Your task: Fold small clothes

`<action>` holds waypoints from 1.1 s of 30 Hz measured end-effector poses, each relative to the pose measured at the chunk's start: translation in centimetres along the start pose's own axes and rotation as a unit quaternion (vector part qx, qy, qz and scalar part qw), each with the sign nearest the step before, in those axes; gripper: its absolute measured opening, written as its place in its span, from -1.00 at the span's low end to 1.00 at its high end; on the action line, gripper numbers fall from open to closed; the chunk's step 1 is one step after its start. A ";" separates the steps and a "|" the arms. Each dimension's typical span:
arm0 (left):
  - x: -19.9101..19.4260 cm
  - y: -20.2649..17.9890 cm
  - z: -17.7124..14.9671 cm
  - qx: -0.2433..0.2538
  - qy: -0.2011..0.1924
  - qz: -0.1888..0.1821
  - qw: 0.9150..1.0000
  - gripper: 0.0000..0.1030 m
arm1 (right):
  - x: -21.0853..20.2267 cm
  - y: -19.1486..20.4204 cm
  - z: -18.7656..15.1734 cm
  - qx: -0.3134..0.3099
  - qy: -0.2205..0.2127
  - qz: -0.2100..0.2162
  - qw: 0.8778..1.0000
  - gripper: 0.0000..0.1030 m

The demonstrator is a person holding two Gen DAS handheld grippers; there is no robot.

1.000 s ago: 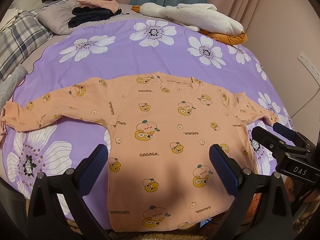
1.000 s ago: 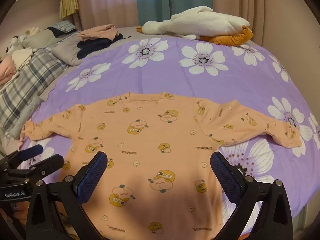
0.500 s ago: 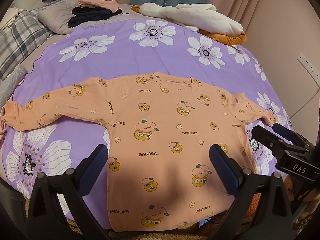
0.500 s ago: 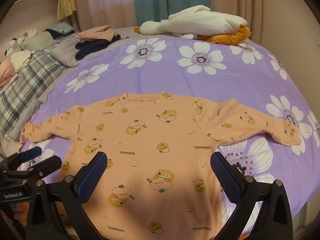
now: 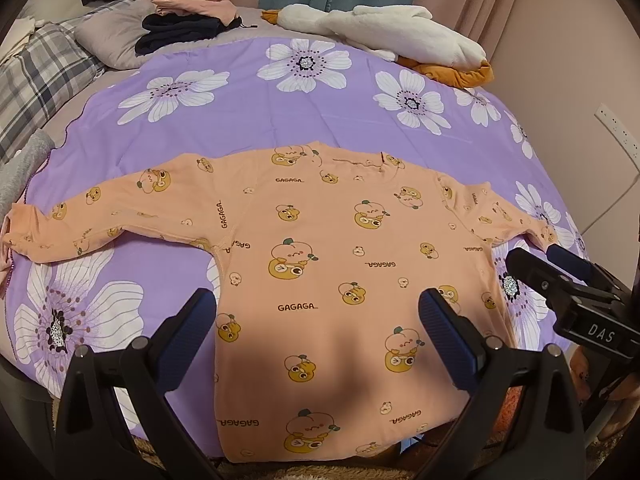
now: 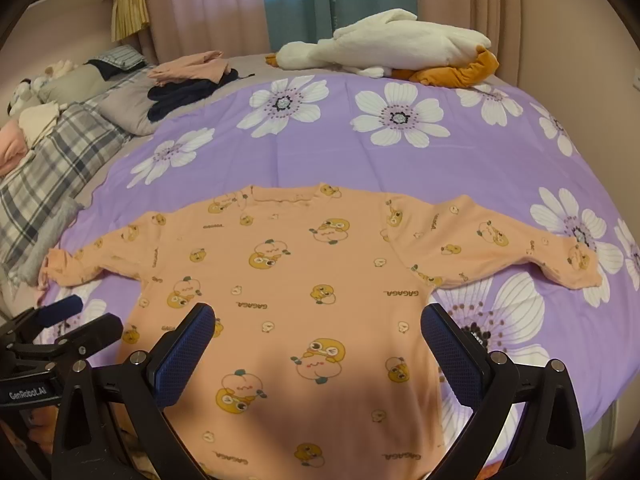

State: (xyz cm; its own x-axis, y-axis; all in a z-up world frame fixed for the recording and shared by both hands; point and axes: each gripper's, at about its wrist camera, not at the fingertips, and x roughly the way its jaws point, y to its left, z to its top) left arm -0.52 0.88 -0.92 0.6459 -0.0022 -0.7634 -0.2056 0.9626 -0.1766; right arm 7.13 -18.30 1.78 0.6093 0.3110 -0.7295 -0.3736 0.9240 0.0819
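Both wrist cams low, prob. bed-foot, shared shirt (image 5: pixel 320 264)

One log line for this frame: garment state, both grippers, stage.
orange long-sleeved top: flat, sleeves spread, on purple floral sheet | left gripper: open, empty | right gripper: open, empty | stage: unfolded

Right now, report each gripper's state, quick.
Left gripper: open, holding nothing, above the orange shirt.
Right gripper: open, holding nothing, above the same shirt.

The peach cartoon-print top (image 5: pixel 328 264) lies flat, sleeves spread, on the bed.
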 end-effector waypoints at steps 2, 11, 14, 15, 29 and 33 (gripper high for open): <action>0.0 0.0 0.0 0.002 0.000 0.003 1.000 0.96 | 0.0 -0.1 0.0 0.003 0.000 0.000 1.000 0.99; 0.1 -0.2 0.2 0.009 0.003 0.008 1.000 0.96 | 0.2 -0.7 0.0 0.015 0.002 0.003 1.000 0.99; 0.3 -0.2 0.3 0.005 0.006 0.003 1.000 0.96 | 0.3 -0.9 0.0 0.021 0.003 0.001 1.000 0.99; 0.4 -0.2 0.3 0.006 0.007 0.004 1.000 0.96 | 0.3 -1.0 0.0 0.023 0.003 0.001 1.000 0.99; 3.1 0.4 0.7 -0.013 0.046 0.007 0.999 0.88 | 0.2 -12.1 -0.7 0.188 -0.009 -0.006 0.982 0.99; 3.9 0.3 0.7 -0.017 0.055 0.010 0.998 0.87 | -0.5 -19.6 -1.8 0.289 -0.027 -0.030 0.957 0.86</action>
State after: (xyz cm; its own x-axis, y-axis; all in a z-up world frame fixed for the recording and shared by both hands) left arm 2.49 1.37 -3.53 0.5579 -0.0145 -0.8298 -0.2442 0.9527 -0.1808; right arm 12.88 -36.96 -0.70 0.6580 0.2494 -0.7105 0.1027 0.9050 0.4128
